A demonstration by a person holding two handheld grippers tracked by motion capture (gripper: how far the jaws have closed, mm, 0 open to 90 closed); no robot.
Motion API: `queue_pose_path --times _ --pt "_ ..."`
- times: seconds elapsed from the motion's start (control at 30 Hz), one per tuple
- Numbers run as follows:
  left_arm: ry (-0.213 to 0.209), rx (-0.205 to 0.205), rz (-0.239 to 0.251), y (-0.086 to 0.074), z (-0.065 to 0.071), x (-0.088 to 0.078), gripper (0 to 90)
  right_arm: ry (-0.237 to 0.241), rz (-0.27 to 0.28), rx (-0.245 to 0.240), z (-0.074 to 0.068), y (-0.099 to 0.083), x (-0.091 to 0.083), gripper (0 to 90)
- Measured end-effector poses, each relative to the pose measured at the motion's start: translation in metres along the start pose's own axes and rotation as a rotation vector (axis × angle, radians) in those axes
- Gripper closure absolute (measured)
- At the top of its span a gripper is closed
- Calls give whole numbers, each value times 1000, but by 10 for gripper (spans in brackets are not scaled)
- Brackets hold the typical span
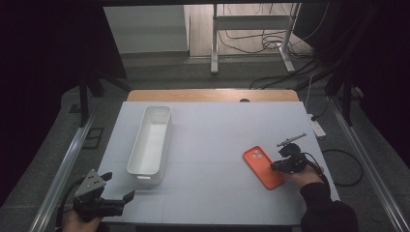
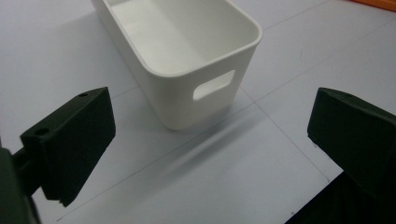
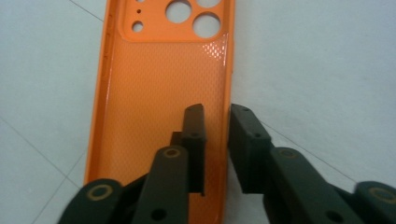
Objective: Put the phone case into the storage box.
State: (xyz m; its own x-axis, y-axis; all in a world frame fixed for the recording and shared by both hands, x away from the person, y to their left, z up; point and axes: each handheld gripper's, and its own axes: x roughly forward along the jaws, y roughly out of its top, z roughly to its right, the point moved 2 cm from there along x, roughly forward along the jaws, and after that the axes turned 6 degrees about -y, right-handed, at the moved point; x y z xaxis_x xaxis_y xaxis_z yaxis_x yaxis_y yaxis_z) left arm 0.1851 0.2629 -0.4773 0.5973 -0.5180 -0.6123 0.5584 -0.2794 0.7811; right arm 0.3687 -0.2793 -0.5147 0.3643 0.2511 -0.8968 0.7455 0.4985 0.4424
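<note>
An orange phone case (image 1: 262,166) lies inside-up on the white table, toward the front right. In the right gripper view the case (image 3: 159,93) runs away from me, with its camera holes at the far end. My right gripper (image 1: 276,166) reaches it from the right. Its jaws (image 3: 217,109) straddle the case's right rim, one inside the shell and one outside. A thin strip of orange still shows between the inner pad and the rim. My left gripper (image 1: 118,186) hovers at the front left corner, wide open and holding nothing. It (image 2: 210,121) faces the near end of a white bin (image 2: 187,98).
The long white bin (image 1: 145,173) stands empty left of centre, running front to back, with a handle slot in its near end. A wooden strip (image 1: 212,95) edges the back of the table (image 1: 217,140). Cables and a metal stand's legs lie on the floor beyond.
</note>
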Motion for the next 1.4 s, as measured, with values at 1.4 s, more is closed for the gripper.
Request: queue_pose_path --times 1.4 --pt "-46 -38 -22 1 -5 2 2 -43 151 7 -10 10 -33 895"
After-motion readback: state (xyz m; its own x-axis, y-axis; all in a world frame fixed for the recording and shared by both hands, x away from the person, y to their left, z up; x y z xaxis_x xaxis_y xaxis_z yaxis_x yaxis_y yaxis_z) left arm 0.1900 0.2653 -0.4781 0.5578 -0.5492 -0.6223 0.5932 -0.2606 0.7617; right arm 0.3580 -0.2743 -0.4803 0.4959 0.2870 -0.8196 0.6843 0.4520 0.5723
